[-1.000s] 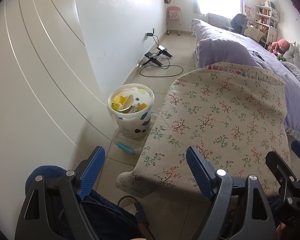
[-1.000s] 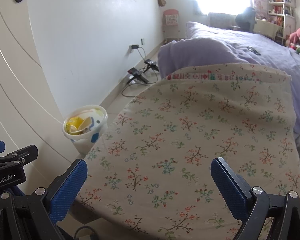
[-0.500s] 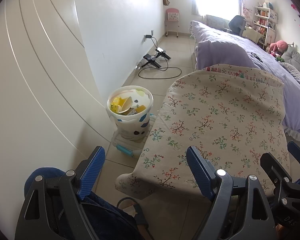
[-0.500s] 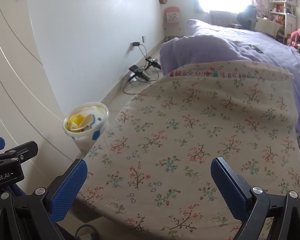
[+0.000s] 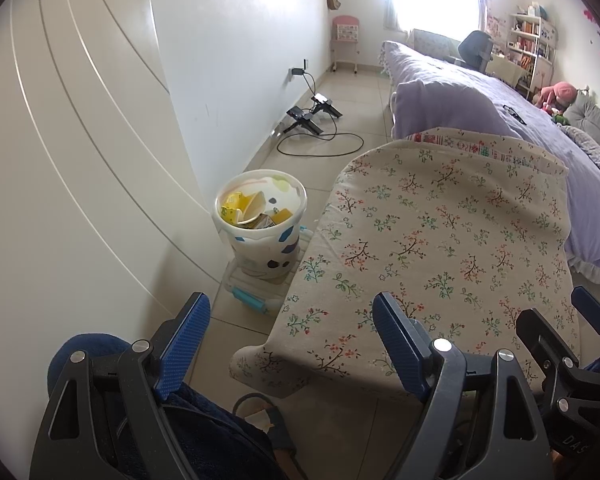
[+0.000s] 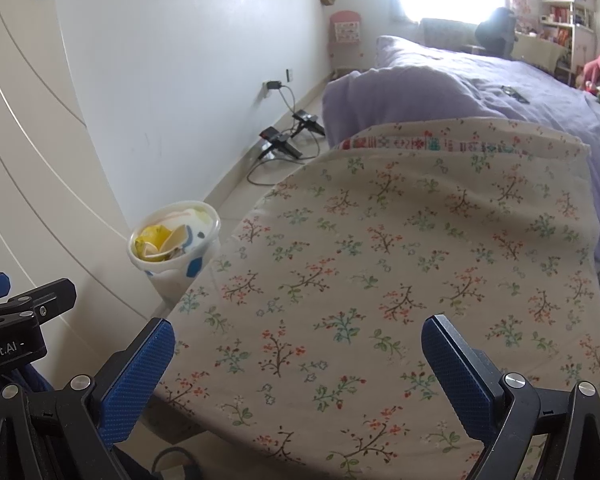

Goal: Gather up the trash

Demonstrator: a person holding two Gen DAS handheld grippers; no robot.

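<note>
A white trash bin [image 5: 262,236] with coloured spots stands on the tiled floor against the white cupboard, left of a table under a floral cloth [image 5: 440,240]. Yellow wrappers and a crumpled paper cup [image 5: 246,210] fill its top. My left gripper [image 5: 290,316] hangs open and empty over the floor and the table's near left corner, short of the bin. My right gripper [image 6: 298,332] is open and empty above the near end of the floral cloth [image 6: 380,260]; the bin [image 6: 176,248] lies to its far left. No loose trash shows on the cloth.
The bin rests on a clear plastic box with a blue handle [image 5: 252,300]. Black chargers and a looped cable [image 5: 316,120] lie on the floor by the wall. A purple bed [image 5: 460,96] runs behind the table. A person's dark blue leg and sandalled foot [image 5: 268,420] are below my left gripper.
</note>
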